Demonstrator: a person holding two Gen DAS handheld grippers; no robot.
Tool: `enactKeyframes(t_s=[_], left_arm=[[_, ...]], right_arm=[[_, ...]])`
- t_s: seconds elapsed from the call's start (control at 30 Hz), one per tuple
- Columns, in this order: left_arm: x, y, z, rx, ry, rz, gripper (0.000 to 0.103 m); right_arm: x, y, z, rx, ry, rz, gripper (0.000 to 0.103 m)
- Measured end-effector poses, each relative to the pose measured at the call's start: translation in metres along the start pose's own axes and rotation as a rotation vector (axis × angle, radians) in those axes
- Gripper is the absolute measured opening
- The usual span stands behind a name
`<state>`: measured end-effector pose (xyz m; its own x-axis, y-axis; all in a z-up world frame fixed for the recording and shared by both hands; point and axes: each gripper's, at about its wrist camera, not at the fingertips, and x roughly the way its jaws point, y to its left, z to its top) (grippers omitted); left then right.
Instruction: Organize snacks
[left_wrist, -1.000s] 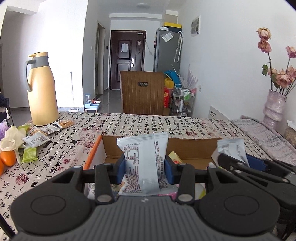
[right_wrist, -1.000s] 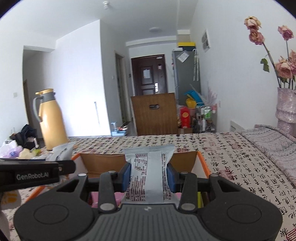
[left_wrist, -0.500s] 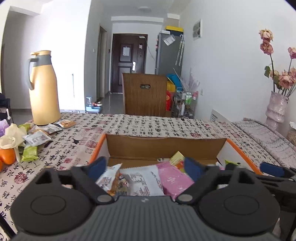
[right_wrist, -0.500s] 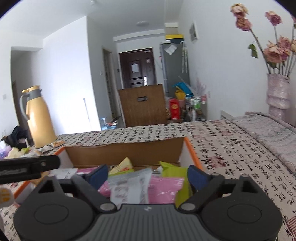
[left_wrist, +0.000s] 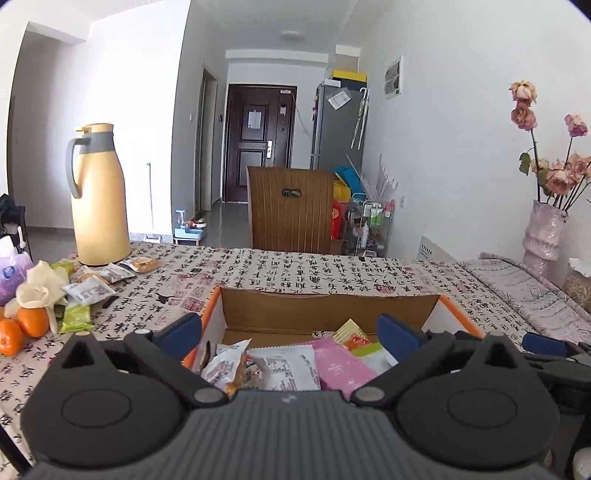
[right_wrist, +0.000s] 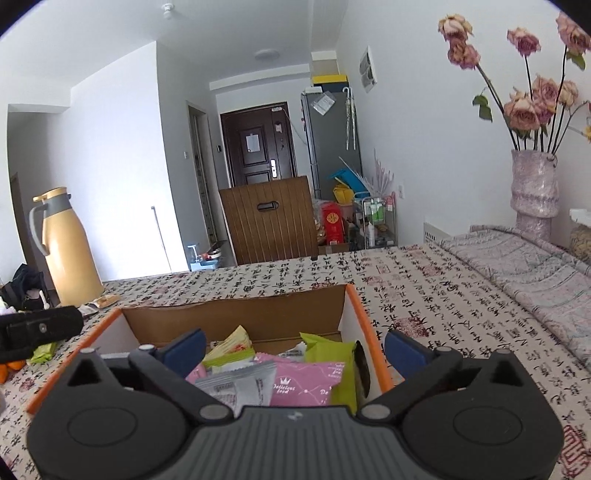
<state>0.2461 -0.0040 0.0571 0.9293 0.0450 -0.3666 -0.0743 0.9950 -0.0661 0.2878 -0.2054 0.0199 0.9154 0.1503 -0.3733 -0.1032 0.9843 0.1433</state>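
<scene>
At the left of my view a tall yellow thermos jug (left_wrist: 98, 195) stands upright on the counter (left_wrist: 295, 269), which wears a calligraphy-print cloth. Two oranges (left_wrist: 22, 326) sit at the far left edge. A vase of dried roses (right_wrist: 533, 188) stands at upper right, a wooden chair back (left_wrist: 291, 208) past the counter's far edge, a dark door (left_wrist: 260, 142) behind.

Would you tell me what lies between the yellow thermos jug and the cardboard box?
In the left wrist view, several loose snack packets lie on patterned tablecloth between the thermos jug and cardboard box.
</scene>
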Motion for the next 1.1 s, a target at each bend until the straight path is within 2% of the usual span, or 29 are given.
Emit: enactKeyframes(t_s=[0.33,0.7,1.1], left_arm=[[-0.056,0.011,-0.02,0.002,0.006,0.006,0.103],[-0.103,0.022,-0.062,0.013,0.078,-0.01,0.103],[-0.124,0.03,-0.102,0.027,0.163,-0.029,0.103]], right_arm=[[-0.063,0.002,-0.024,-0.037,0.026,0.018,0.103],[-0.129,-0.003,-0.066,-0.051,0.067,0.041,0.103],[-0.16,-0.007,-0.101,-0.061,0.137,0.046,0.103]])
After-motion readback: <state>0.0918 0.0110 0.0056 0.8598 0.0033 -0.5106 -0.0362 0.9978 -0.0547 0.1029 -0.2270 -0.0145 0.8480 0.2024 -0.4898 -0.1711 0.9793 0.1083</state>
